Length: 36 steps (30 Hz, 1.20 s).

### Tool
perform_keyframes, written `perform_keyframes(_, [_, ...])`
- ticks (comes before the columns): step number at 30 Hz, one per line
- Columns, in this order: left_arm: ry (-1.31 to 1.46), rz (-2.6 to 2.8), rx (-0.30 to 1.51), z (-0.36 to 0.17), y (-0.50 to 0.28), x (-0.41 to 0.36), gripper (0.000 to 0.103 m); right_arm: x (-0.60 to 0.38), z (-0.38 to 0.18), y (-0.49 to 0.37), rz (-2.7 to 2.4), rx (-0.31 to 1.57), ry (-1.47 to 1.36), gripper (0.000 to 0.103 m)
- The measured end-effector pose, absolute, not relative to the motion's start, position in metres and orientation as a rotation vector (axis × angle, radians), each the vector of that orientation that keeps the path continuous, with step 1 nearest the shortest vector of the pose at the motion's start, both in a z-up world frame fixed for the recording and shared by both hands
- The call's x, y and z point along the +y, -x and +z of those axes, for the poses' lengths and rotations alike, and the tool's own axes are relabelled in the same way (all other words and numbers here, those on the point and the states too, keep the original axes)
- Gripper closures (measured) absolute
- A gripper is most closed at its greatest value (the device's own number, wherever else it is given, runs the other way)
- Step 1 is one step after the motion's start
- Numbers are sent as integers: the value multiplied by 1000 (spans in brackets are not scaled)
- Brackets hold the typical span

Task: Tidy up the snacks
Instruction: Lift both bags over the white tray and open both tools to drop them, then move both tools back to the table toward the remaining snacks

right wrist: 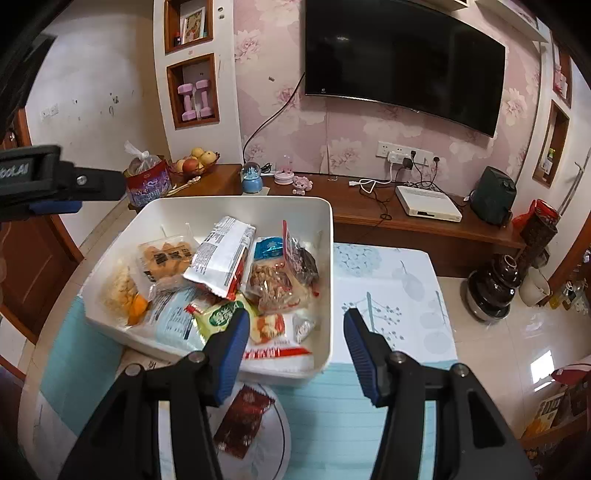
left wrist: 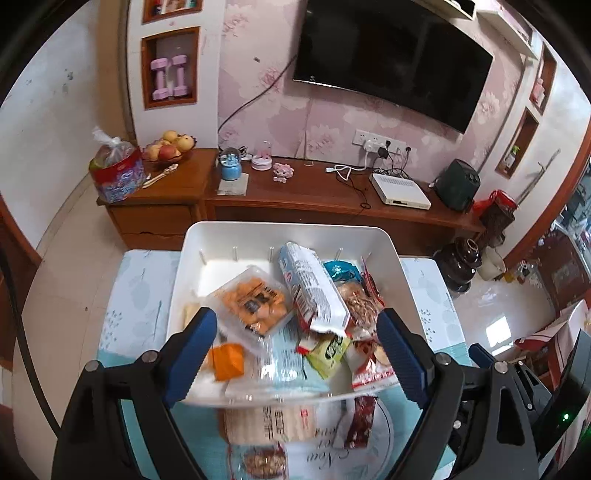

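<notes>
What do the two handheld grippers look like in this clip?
Both are black plastic with screw heads at the joints. Left gripper and right gripper each have two fingers faced with ribbed blue pads. White lettering marks the left gripper's body in the right wrist view.

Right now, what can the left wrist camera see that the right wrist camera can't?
Only the left wrist view shows the pale biscuit pack on the table, in front of the tub.

Only the right wrist view shows the framed picture in the top wall niche, and the left claw seen from the side.

Both show the white tub full of snacks, the dark red packet, the TV and the fruit bowl.
</notes>
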<state>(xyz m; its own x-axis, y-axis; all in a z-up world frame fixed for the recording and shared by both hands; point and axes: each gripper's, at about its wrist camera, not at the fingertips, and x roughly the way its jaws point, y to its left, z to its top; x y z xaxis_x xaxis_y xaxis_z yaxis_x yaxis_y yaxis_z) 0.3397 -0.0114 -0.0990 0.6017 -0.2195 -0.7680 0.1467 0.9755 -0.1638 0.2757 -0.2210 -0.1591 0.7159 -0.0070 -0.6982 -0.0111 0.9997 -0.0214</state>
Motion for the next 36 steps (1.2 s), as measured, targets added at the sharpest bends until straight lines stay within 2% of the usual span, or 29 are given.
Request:
perform_keyframes(12, [133, -93, 909, -100, -273, 27, 15, -239, -152, -241, -17, 836, -39, 49])
perform_keyframes(18, [161, -36, 942, -115, -251, 43, 15, -242, -157, -231, -1, 867, -75, 42])
perform_keyframes(30, [224, -21, 1085, -177, -234, 52, 15, -238, -187, -242, 29, 988, -109, 39])
perform_keyframes(36, [303, -10, 1186, -216, -237, 60, 15, -246, -208, -253, -18, 1076, -223, 39])
